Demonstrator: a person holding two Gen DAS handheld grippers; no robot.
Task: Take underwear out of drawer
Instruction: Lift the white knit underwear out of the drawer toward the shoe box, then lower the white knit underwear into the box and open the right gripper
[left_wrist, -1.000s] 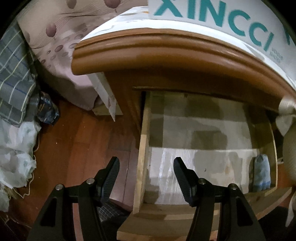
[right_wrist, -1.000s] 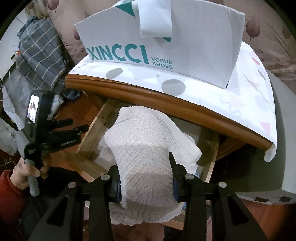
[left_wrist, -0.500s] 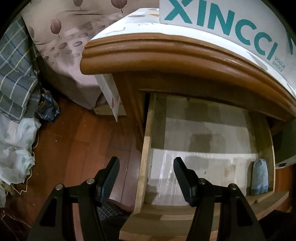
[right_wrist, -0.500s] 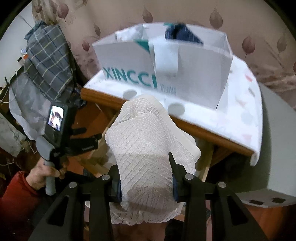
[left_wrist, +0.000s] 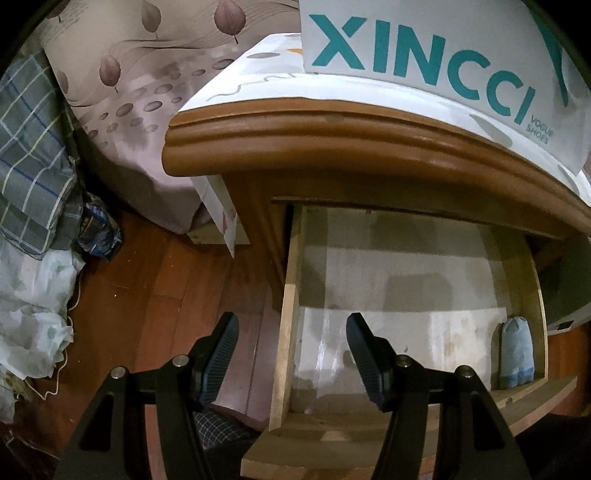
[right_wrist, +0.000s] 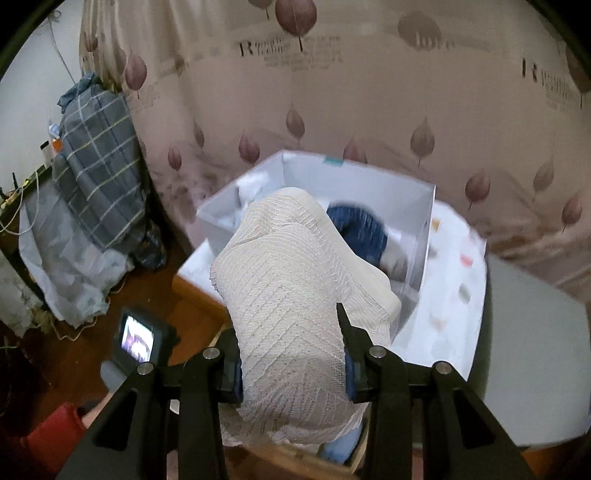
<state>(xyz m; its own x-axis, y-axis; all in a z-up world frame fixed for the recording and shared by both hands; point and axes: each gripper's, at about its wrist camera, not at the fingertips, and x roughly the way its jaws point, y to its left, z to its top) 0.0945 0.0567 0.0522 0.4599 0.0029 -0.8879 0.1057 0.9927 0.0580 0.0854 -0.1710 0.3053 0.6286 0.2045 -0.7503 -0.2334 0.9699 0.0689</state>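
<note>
My right gripper (right_wrist: 290, 350) is shut on a folded cream knit pair of underwear (right_wrist: 291, 295), held high in front of the white shoe box (right_wrist: 424, 229) on the nightstand. Blue and white cloth lies inside that box. In the left wrist view the wooden drawer (left_wrist: 288, 332) stands pulled out, its pale lined floor mostly bare. A light blue rolled piece (left_wrist: 515, 354) leans in its right front corner. My left gripper (left_wrist: 291, 349) hovers open above the drawer's left wall, holding nothing.
The nightstand top (left_wrist: 332, 147) overhangs the drawer and carries the box marked XINCCI (left_wrist: 424, 70). A leaf-print mattress (right_wrist: 369, 92) stands behind. Plaid bedding (right_wrist: 96, 162) and plastic bags (left_wrist: 33, 306) lie on the red wooden floor at left. The left tool's screen (right_wrist: 136, 338) shows below.
My right gripper rose with the cream underwear from above the drawer to the level of the shoe box's open top. The left gripper stayed over the drawer.
</note>
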